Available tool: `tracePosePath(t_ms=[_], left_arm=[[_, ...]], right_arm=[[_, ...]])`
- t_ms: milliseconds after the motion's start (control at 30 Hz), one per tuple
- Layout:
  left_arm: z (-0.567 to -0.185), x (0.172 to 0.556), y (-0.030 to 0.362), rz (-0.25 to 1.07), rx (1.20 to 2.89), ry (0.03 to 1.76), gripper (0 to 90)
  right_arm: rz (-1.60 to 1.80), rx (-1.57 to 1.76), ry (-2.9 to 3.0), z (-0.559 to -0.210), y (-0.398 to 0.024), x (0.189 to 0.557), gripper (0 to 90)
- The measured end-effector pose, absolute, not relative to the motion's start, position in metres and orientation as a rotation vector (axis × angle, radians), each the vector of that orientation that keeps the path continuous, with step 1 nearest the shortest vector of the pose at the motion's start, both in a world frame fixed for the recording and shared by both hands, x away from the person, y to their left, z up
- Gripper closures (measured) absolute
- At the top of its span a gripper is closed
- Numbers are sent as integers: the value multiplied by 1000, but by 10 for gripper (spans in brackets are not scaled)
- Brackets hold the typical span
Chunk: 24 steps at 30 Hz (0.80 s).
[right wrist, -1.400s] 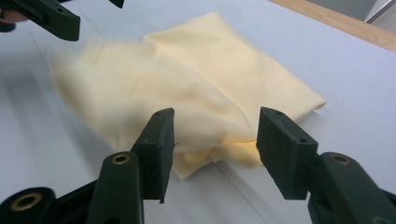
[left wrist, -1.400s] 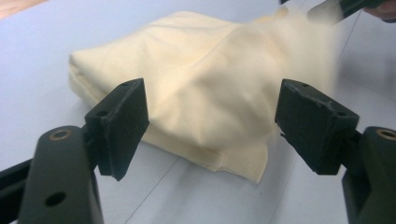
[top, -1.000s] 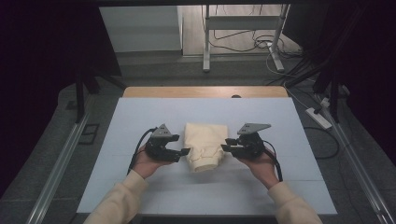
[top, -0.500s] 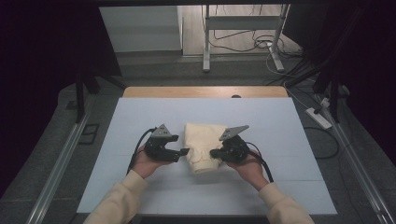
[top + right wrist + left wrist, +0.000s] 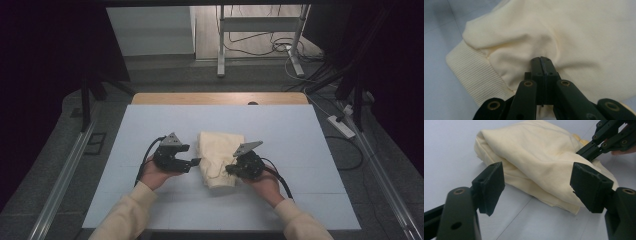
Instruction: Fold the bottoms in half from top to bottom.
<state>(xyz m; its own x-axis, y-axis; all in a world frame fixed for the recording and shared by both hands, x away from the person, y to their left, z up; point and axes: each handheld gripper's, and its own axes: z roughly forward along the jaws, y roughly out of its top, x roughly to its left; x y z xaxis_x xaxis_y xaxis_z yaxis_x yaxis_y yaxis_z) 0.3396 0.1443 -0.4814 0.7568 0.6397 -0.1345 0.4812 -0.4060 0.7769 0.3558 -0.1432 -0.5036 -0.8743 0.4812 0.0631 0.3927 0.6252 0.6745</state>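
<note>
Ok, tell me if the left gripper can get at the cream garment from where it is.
Probably yes: the left gripper has its jaws open, facing the cream garment with bare table between. The right gripper pinches its far side, not blocking.

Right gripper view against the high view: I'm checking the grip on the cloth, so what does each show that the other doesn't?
The right gripper view alone shows the ribbed cuff of the cream garment and the right gripper with its jaws together, fabric puckered at their tips. The high view alone shows the left gripper at the garment's other side, both of the person's sleeves, the pale blue table cover and the cabled floor beyond. Both share the folded garment and the right gripper closed at its near edge.
</note>
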Motion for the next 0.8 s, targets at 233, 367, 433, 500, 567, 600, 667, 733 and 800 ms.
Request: tracePosePath(t_ms=[233,367,433,500,567,600,667,733,800], left_arm=[[-481,340,145,224,2079,836,273],[-481,340,144,222,2080,833,274],[-481,340,144,223,2082,830,273],[-482,340,143,222,2083,828,274],[-482,340,143,219,2086,827,273],[-482,340,143,219,2086,828,273],[-482,339,143,219,2087,827,273],[-482,339,143,220,2085,828,273],[-481,339,143,222,2087,827,275]], right_arm=[[1116,756,2723,-505,-146,358,894],[1123,764,2723,-504,-147,358,894],[1126,767,2723,-503,-147,358,892],[1123,762,2723,-502,-148,357,891],[1124,760,2723,-501,-148,357,891],[1125,755,2722,-500,-148,357,891],[1128,750,2716,-499,-149,356,891],[1135,744,2705,-497,-150,356,890],[1146,740,2683,-494,-151,355,880]])
